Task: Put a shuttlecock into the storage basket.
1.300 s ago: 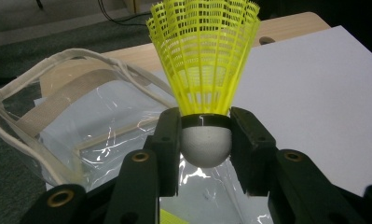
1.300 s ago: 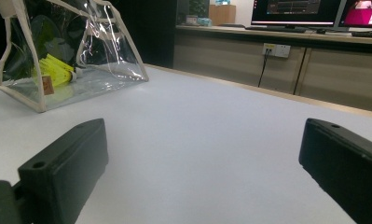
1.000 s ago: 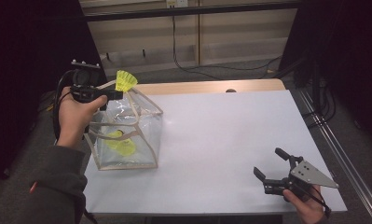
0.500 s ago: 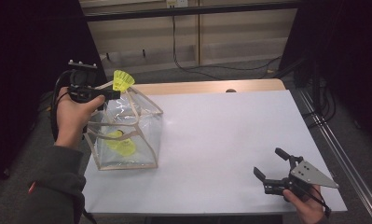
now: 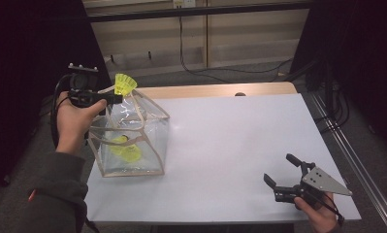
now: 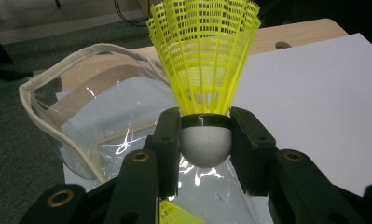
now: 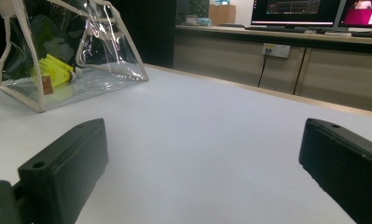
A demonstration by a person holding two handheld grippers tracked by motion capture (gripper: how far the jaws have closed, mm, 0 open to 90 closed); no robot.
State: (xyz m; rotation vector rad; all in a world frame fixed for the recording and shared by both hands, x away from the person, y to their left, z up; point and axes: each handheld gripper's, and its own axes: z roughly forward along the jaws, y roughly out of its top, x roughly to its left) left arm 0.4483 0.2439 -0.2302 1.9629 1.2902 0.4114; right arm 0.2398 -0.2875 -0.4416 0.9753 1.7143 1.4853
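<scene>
Two yellow shuttlecocks are in play: one shuttlecock (image 6: 204, 65) is clamped by its grey rounded cork between the jaws of the left gripper (image 6: 205, 140), skirt pointing away from the hand, and a second shuttlecock (image 5: 125, 149) already lies on the bottom of the clear bag (image 5: 152, 141). In the high view the left gripper (image 5: 111, 97) sits at the upper left of the frame, holding its shuttlecock (image 5: 124, 85) just above the bag's open, cloth-trimmed mouth, seemingly so it can go in beside the other one. Gripping the firm cork rather than the flimsy mesh skirt probably keeps the skirt from crushing and lets the piece fall cleanly when released. The bag stands at the left of the white table (image 5: 239, 145), its stiff sides holding the mouth open, so no second hand is needed to spread it. The right gripper (image 5: 284, 177) waits at the lower right of the frame, well apart from the bag, jaws spread wide with nothing between them; from its own view the bag (image 7: 104, 70) appears far off at the upper left.
</scene>
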